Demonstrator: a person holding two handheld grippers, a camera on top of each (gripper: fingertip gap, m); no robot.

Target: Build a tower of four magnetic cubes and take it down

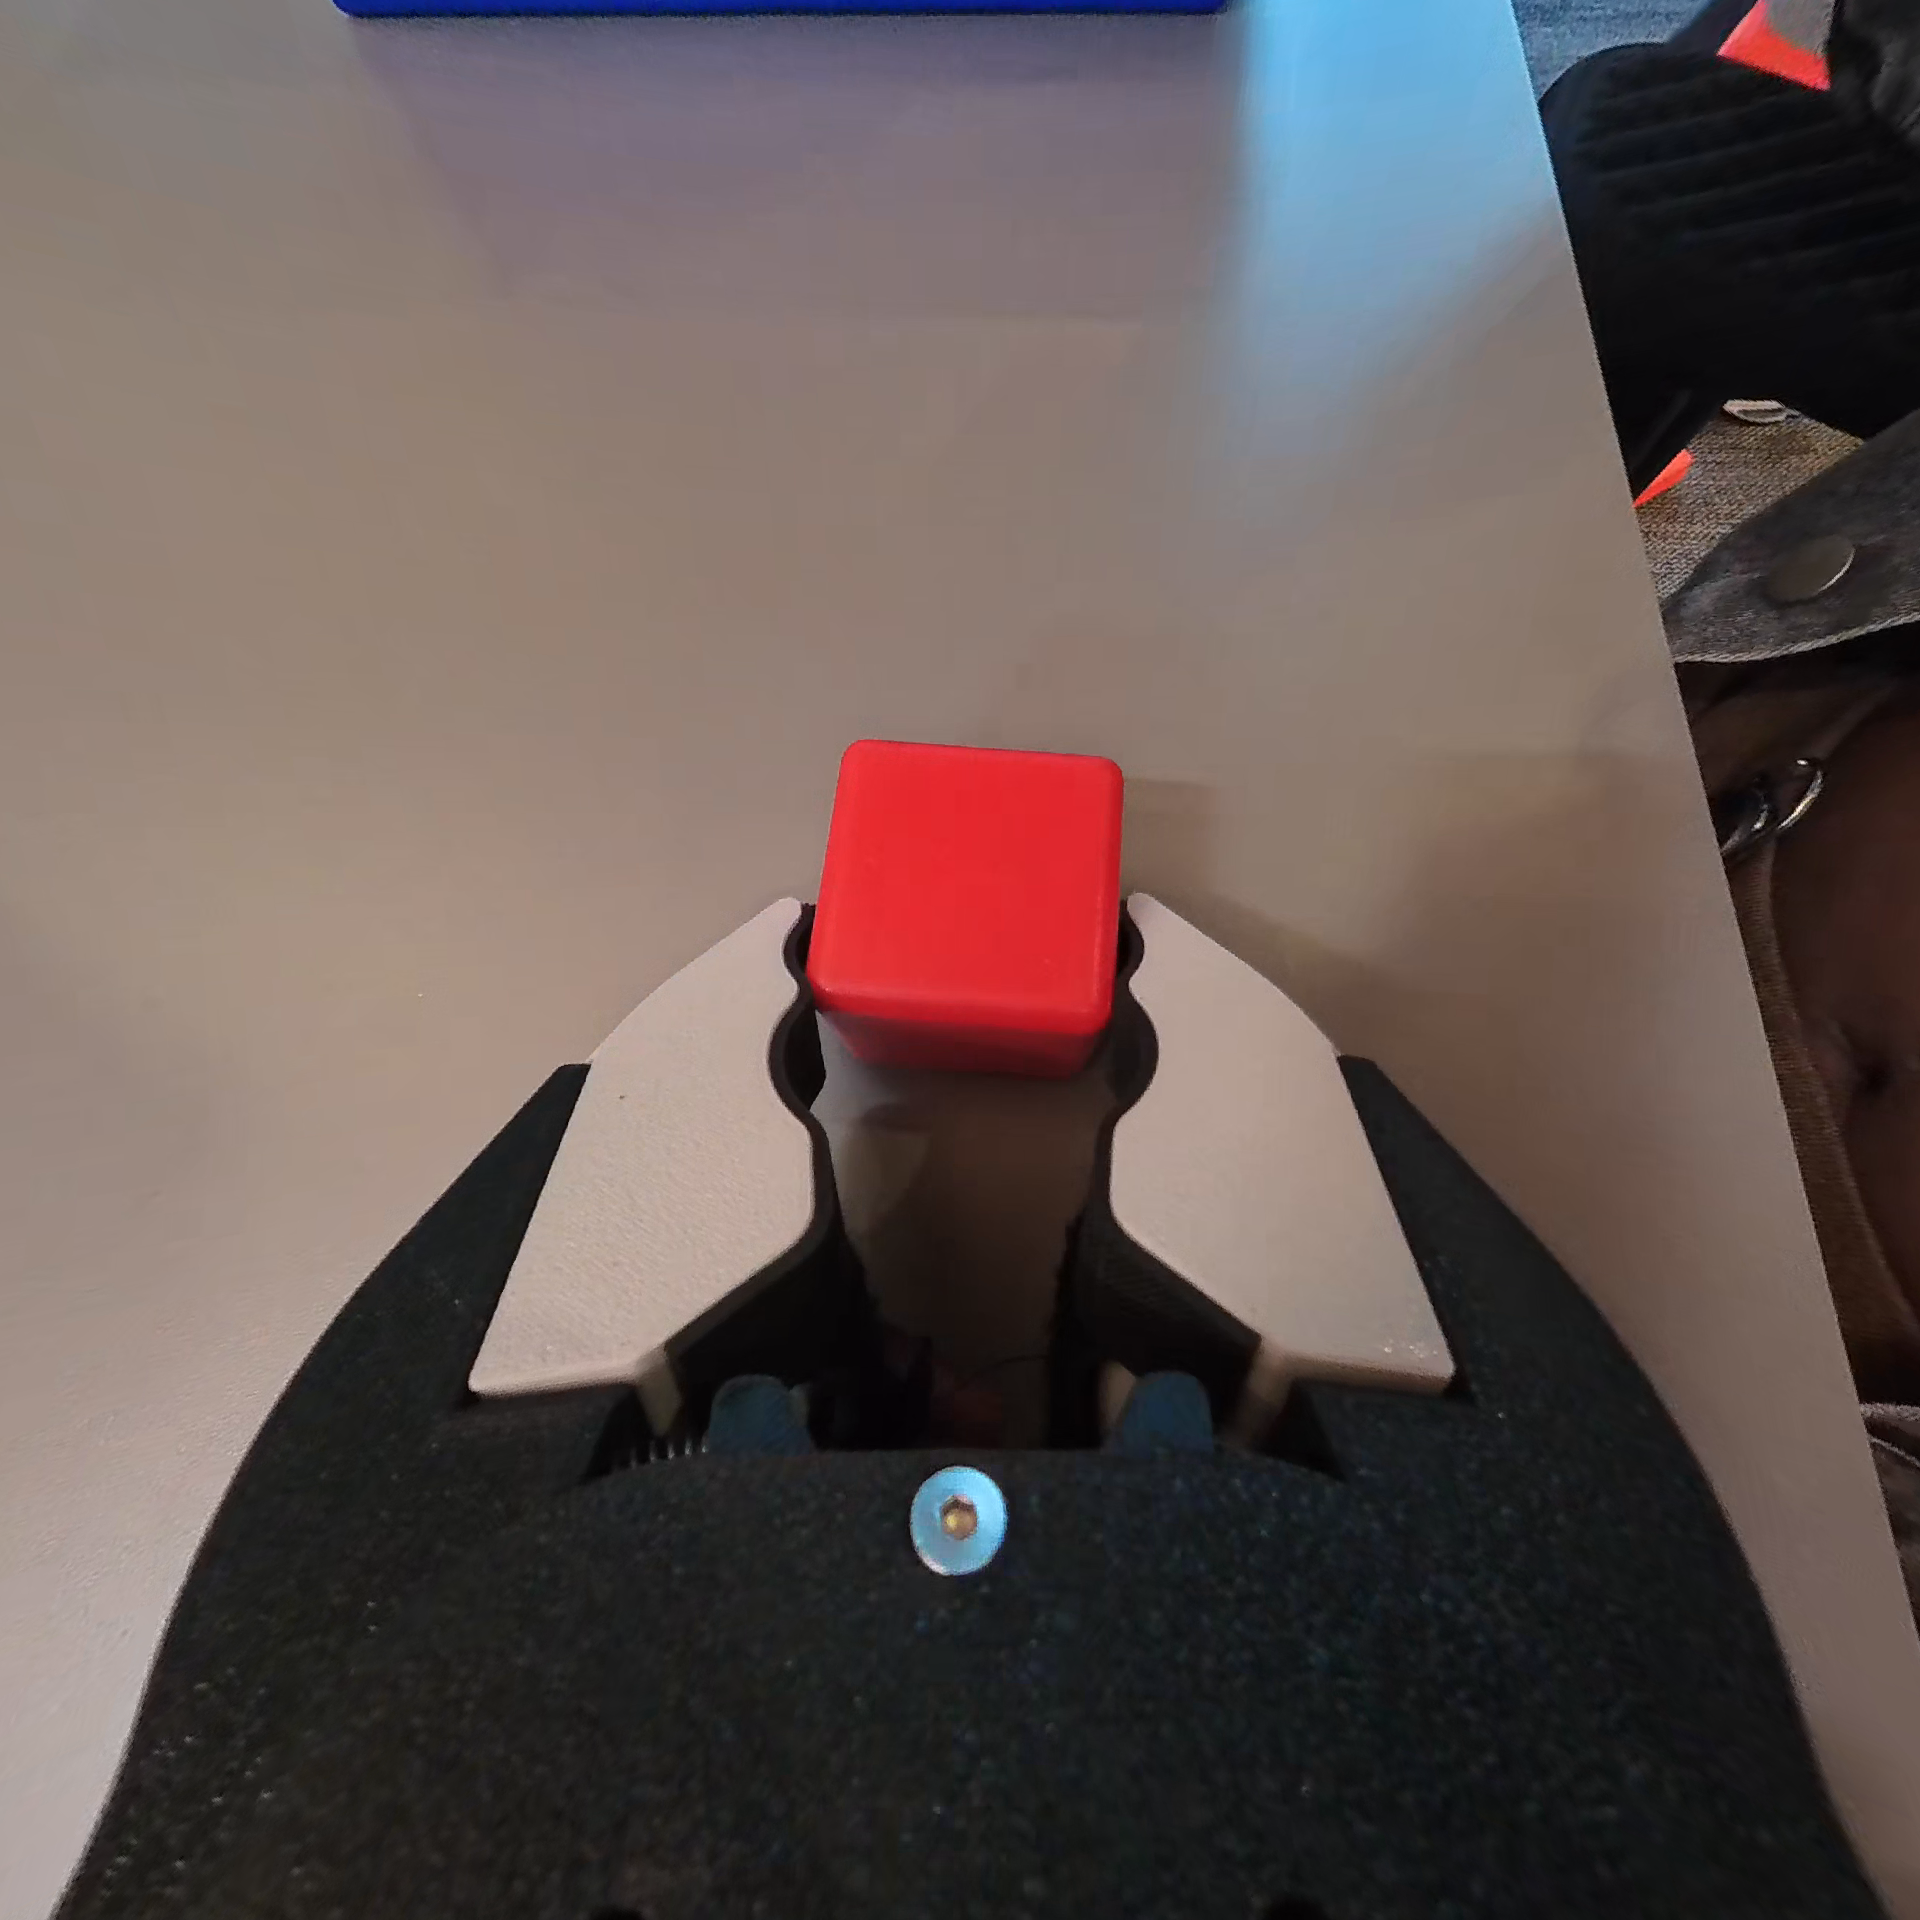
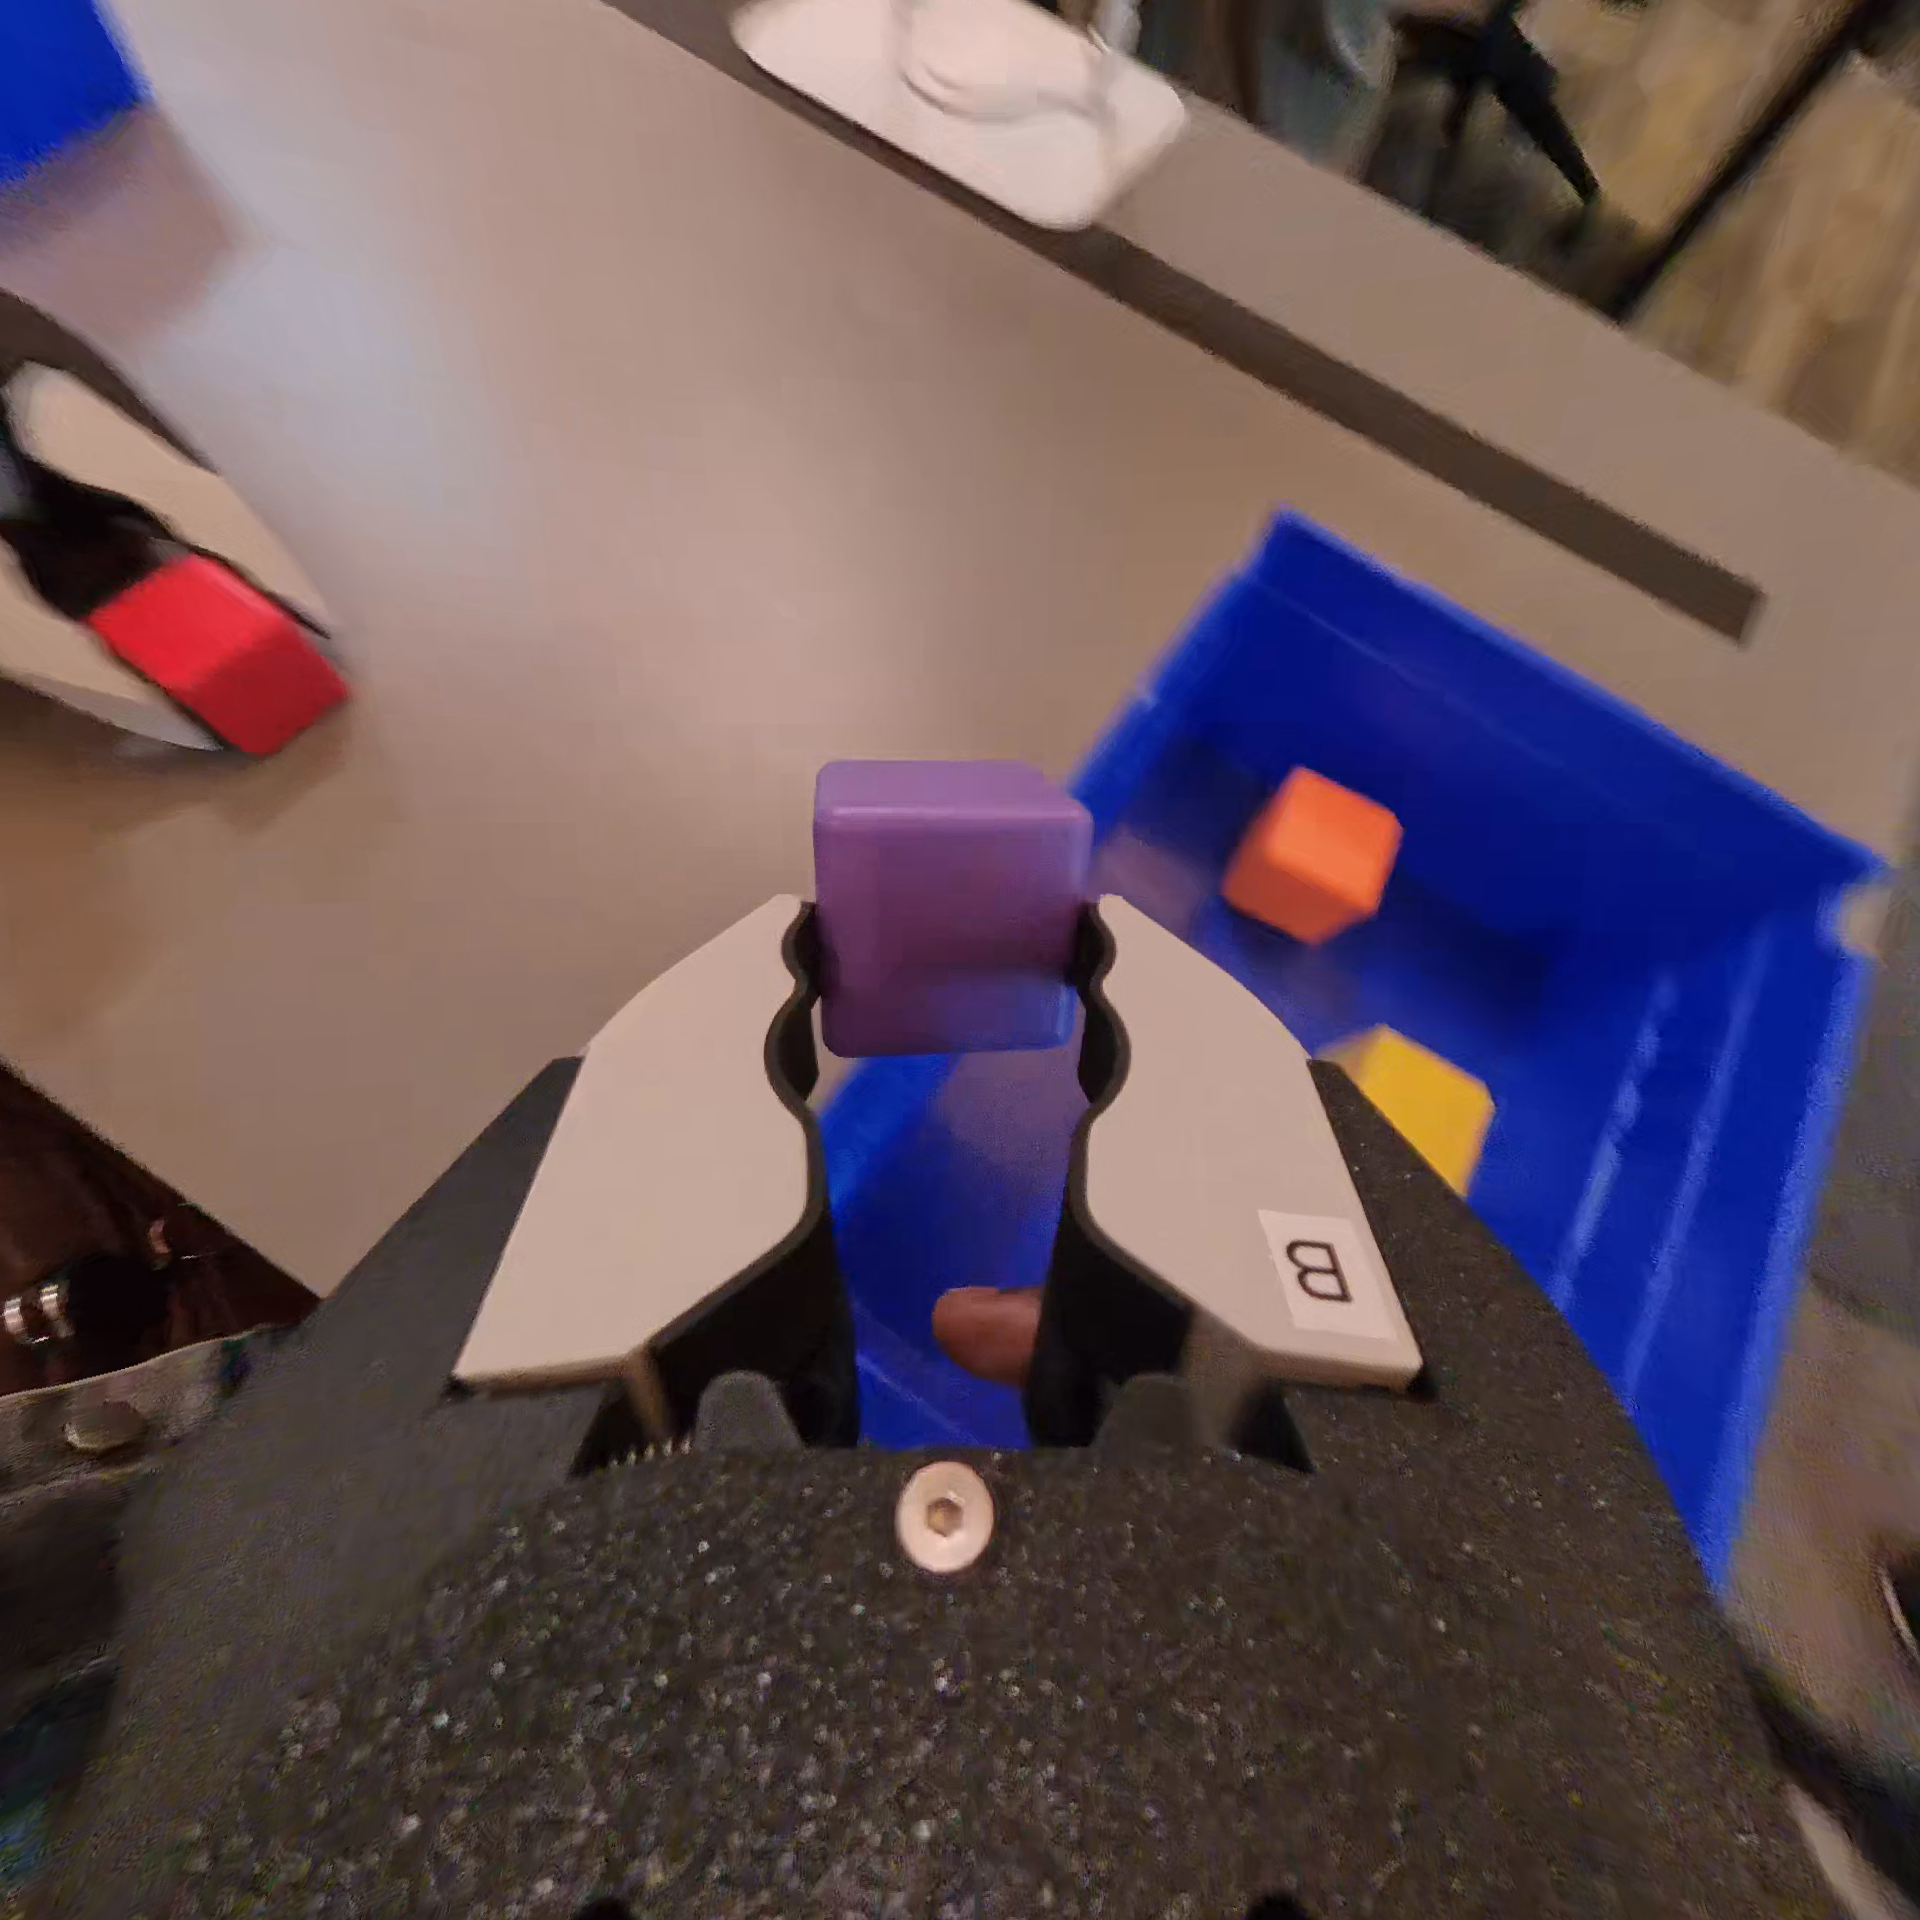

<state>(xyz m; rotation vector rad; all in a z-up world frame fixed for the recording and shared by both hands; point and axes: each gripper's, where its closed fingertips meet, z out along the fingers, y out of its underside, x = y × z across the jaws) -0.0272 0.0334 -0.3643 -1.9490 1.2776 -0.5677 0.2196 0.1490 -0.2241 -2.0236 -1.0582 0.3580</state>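
Right gripper (image 2: 945, 935) clamping purple cube (image 2: 945, 904) over blue bin's rim (image 2: 1174, 665); left gripper (image 1: 964, 935) clamping red cube (image 1: 966, 894) near table edge (image 1: 1621, 520).

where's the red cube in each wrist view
Left wrist view: the red cube sits at centre, gripped between the left gripper's fingers, just above the table.
Right wrist view: the same cube is at the far left edge, in the left gripper.
Shared landmark: the left gripper's grey fingers, clamped on the cube in both views.

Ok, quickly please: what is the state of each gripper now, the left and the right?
Left gripper: closed on the red cube.
Right gripper: closed on the purple cube.
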